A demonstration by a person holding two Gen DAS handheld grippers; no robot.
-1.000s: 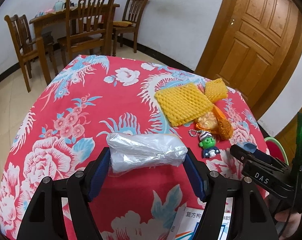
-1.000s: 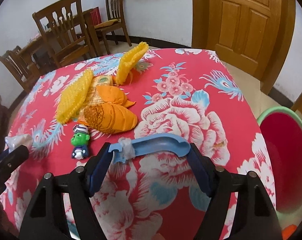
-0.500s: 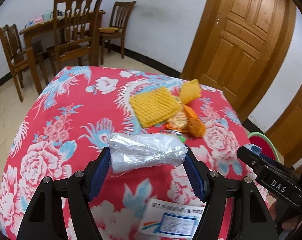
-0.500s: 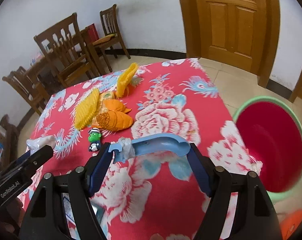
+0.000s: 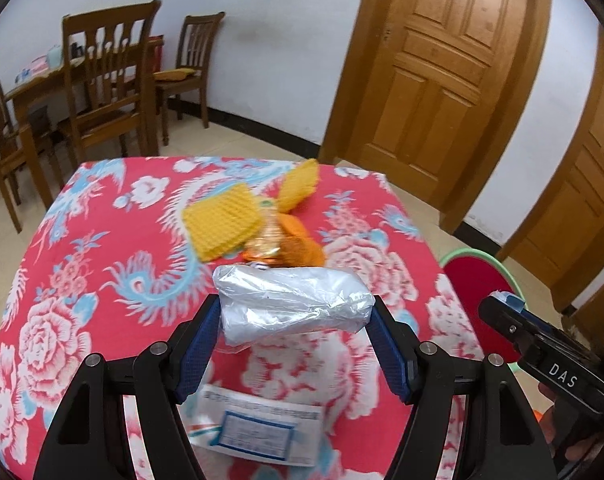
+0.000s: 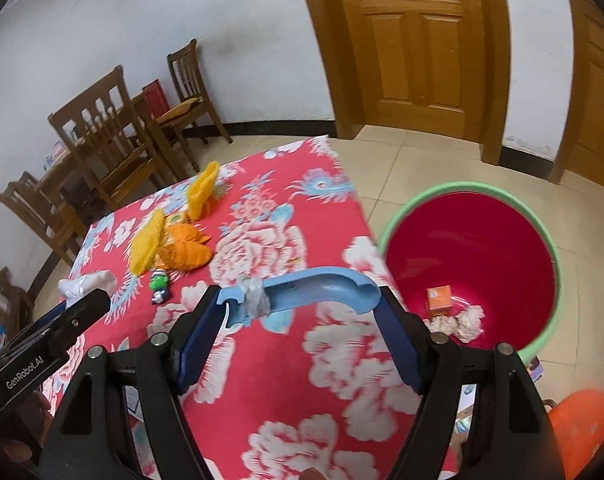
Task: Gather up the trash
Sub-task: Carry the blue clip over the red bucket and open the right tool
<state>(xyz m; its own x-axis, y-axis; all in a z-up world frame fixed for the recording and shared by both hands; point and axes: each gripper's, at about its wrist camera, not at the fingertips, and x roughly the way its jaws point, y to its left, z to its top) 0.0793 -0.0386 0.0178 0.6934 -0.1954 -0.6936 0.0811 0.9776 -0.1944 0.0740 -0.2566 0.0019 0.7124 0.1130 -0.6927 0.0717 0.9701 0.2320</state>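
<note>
My left gripper (image 5: pixel 293 316) is shut on a crumpled clear plastic bag (image 5: pixel 293 300), held above the red floral tablecloth (image 5: pixel 101 240). My right gripper (image 6: pixel 297 304) is shut on a curved blue plastic piece (image 6: pixel 322 286) with grey tape on it, above the table's right edge. The red bin with a green rim (image 6: pixel 474 248) stands on the floor to the right of the table and holds an orange box and crumpled tissues; its rim also shows in the left wrist view (image 5: pixel 482 256). Yellow foam nets (image 5: pixel 221 224) and orange wrappers (image 6: pixel 185 250) lie on the table.
A small green toy figure (image 6: pixel 159 282) lies near the wrappers. A printed paper box (image 5: pixel 257 428) lies near the table's front. Wooden chairs (image 5: pixel 109 80) and a table stand at the back left. A wooden door (image 5: pixel 442 80) is behind. An orange object (image 6: pixel 582 420) is on the floor.
Both grippers have risen and swung right toward the bin with their loads. The red bin now fills the right of the right wrist view. Both grips are unchanged.
</note>
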